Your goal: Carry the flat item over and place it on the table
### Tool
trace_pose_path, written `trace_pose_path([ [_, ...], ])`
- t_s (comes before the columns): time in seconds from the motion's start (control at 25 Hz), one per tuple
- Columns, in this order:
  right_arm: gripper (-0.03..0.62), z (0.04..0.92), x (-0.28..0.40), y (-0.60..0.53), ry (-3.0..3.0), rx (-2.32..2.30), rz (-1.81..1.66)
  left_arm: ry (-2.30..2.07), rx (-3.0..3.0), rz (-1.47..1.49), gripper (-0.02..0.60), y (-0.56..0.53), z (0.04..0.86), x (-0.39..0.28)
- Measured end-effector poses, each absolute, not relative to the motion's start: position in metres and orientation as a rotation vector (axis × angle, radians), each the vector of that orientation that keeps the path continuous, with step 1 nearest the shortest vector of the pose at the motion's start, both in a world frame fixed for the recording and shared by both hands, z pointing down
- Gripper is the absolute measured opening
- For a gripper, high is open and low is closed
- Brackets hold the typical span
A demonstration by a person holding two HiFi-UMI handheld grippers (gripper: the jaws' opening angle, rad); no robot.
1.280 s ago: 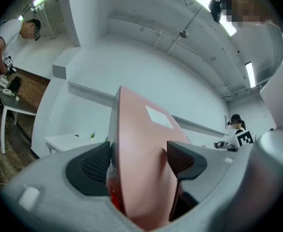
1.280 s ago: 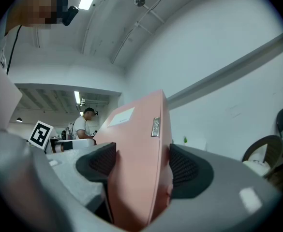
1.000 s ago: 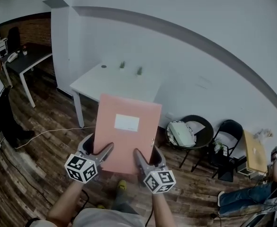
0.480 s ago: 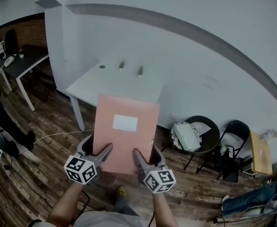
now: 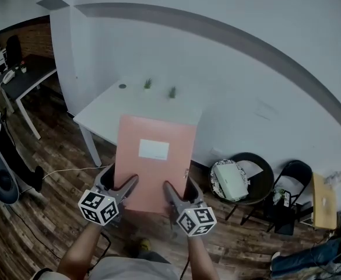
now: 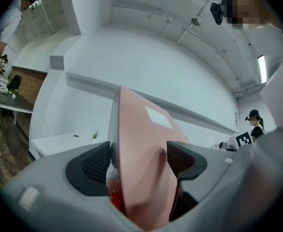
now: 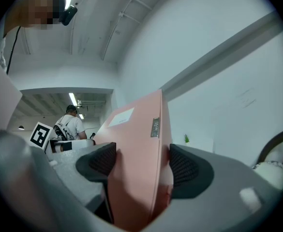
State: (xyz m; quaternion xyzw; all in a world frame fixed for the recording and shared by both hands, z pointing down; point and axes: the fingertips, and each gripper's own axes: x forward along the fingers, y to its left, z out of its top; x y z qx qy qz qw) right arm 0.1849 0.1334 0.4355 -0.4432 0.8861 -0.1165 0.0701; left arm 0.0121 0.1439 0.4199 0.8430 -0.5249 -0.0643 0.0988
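Our left gripper (image 5: 120, 183) and right gripper (image 5: 180, 190) both pinch the folder's (image 5: 154, 156) bottom edge; the table (image 5: 115, 105) sits up-frame, just past its top end.

Folder (image 5: 154, 162) was salmon-pink, matt and smooth; card or thin plastic, could not tell which. Its label (image 5: 154, 150) looked like plain white paper, and a small tab (image 7: 155, 127) on its edge looked metallic. Left gripper (image 5: 120, 179) and right gripper (image 5: 179, 186) had grey matt plastic shells. Pads (image 6: 94, 164) were black, finely ridged and rubber-like. Marker cubes (image 5: 99, 207) carried matt black-and-white print. Table (image 5: 109, 107) had a white, smooth, matt top. Floor (image 5: 48, 214) was dark wood planks with a slight sheen. Wall (image 5: 246, 57) was matt white paint. Far wall (image 5: 39, 35) looked like rough brick. Chair (image 5: 298, 171) was black and matt.
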Motion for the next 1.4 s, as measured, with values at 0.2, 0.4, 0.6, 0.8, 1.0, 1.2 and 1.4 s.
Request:
trace_pose_path([
  [0.2,0.341,0.430,0.195,0.086,2.668,-1.303,-0.358,-1.586,2.486,-0.176,0.354,0.100,0.412,0.023],
  [0.4,0.341,0.430,0.195,0.050,2.668,-1.293,-0.352,-1.604,2.483,-0.174,0.354,0.064,0.413,0.023],
  [0.6,0.341,0.439,0.192,0.012,2.662,-1.306,-0.353,-1.588,2.490,-0.176,0.354,0.025,0.421,0.019],
  [0.8,0.341,0.449,0.175,-0.031,2.652,-1.319,-0.350,-1.570,2.500,-0.181,0.354,-0.021,0.431,0.003],
  [1.0,0.341,0.450,0.149,-0.091,2.636,-1.358,-0.357,-1.526,2.513,-0.178,0.354,-0.085,0.433,-0.024],
  [1.2,0.341,0.452,0.120,-0.153,2.629,-1.406,-0.372,-1.480,2.513,-0.174,0.354,-0.152,0.435,-0.054],
  [1.4,0.341,0.452,0.086,-0.208,2.612,-1.461,-0.383,-1.430,2.514,-0.167,0.354,-0.214,0.438,-0.087],
])
